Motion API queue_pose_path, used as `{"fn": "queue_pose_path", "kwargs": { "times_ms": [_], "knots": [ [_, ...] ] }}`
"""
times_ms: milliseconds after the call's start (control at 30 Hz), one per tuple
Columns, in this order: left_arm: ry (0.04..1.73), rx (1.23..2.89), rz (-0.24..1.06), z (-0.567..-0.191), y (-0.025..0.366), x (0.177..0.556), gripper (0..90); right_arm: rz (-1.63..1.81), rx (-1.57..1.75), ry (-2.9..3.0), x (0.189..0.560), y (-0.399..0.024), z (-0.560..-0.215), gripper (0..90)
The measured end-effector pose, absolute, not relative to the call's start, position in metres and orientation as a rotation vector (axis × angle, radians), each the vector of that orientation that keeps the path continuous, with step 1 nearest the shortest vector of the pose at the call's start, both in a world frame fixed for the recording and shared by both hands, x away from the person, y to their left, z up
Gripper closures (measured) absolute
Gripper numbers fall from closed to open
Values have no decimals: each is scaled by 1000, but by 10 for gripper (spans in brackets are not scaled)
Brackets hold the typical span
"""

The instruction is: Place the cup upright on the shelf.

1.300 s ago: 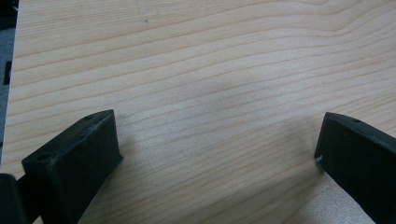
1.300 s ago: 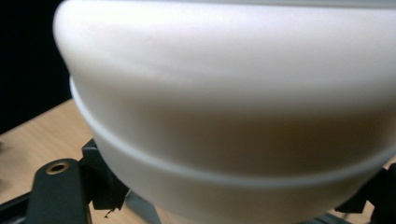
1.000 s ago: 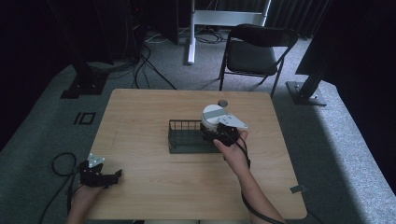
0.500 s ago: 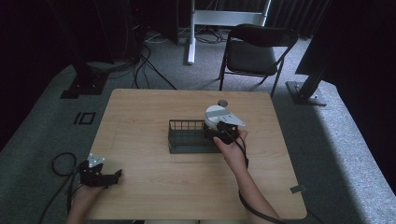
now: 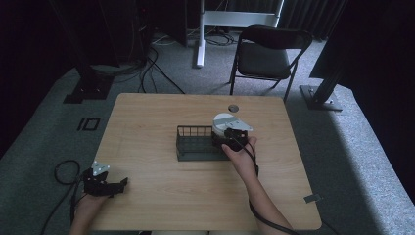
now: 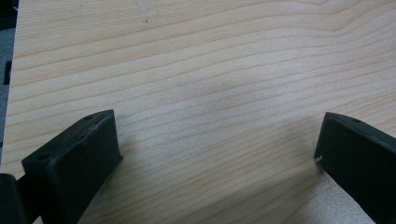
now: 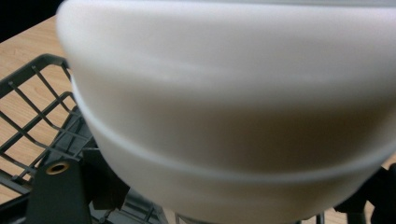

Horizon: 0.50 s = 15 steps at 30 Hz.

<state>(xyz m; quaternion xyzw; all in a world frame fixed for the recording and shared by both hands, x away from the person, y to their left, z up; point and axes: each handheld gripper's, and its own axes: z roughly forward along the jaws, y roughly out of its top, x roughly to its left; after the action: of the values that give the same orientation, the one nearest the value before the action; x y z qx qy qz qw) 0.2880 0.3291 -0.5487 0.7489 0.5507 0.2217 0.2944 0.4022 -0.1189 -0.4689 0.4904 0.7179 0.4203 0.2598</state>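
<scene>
Near the frame's centre, my right gripper (image 5: 230,139) clamps a white ceramic bowl (image 5: 224,122) at the black wire rack (image 5: 195,144); next I lower it in gently. My left gripper (image 5: 105,183) idles, jaws apart.

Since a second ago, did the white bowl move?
Yes. The round white bowl shifted slightly right along the dark wire basket, held by the right gripper.

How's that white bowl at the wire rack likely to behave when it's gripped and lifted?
The white bowl looks smooth and glossy, so it may slip between hard jaws. Its thick curved wall suggests a stiff, probably breakable dish, fairly heavy for its size. Held at the end of the dark wire rack by the right gripper, it could knock the wires.
</scene>
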Motion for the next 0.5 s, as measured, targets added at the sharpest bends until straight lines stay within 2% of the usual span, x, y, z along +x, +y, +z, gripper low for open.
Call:
{"fn": "queue_pose_path", "kwargs": {
  "times_ms": [500],
  "knots": [
    [1466, 1994, 590, -549, 329, 288, 1, 1064, 1304, 2015, 403, -114, -473, 184]
  ]
}}
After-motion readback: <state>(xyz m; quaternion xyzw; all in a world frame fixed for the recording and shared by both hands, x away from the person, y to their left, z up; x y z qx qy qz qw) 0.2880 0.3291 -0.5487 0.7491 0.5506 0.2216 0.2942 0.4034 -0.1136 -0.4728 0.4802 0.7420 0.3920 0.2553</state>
